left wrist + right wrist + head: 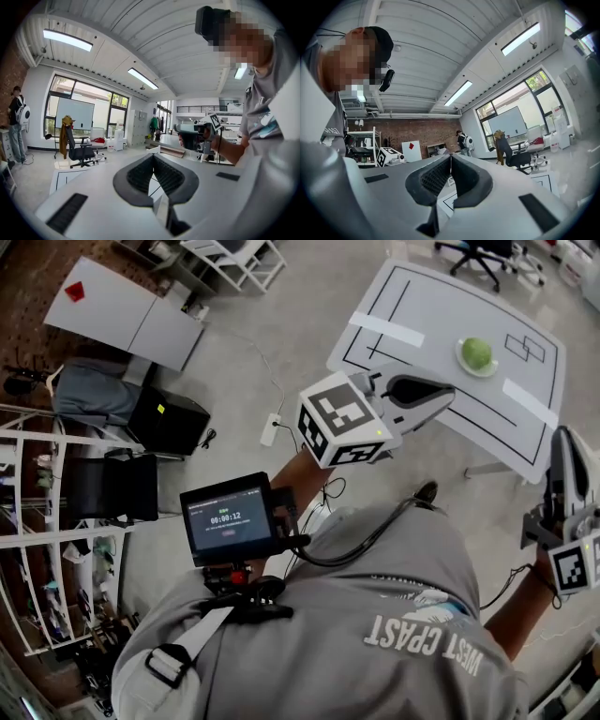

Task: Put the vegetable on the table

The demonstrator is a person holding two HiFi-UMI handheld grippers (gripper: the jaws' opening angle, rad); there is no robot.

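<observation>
A round green vegetable (476,353) lies on a small green plate (462,363) on the white table (422,306), which carries black outlines and pale tape strips. My left gripper (444,394) is held in the air just short of the table's near edge, jaws shut and empty, its marker cube (342,418) toward me. My right gripper (564,441) is at the frame's right edge, off the table's near corner, also shut with nothing in it. In the left gripper view the jaws (153,157) meet at the tips; in the right gripper view the jaws (451,157) meet too.
A small screen (230,518) is mounted at my chest. A white wire rack (37,521) stands at the left, with dark boxes (167,420) and flat white boards (122,310) on the floor. An office chair (483,254) stands beyond the table. A person with a backpack (18,123) stands by the far wall.
</observation>
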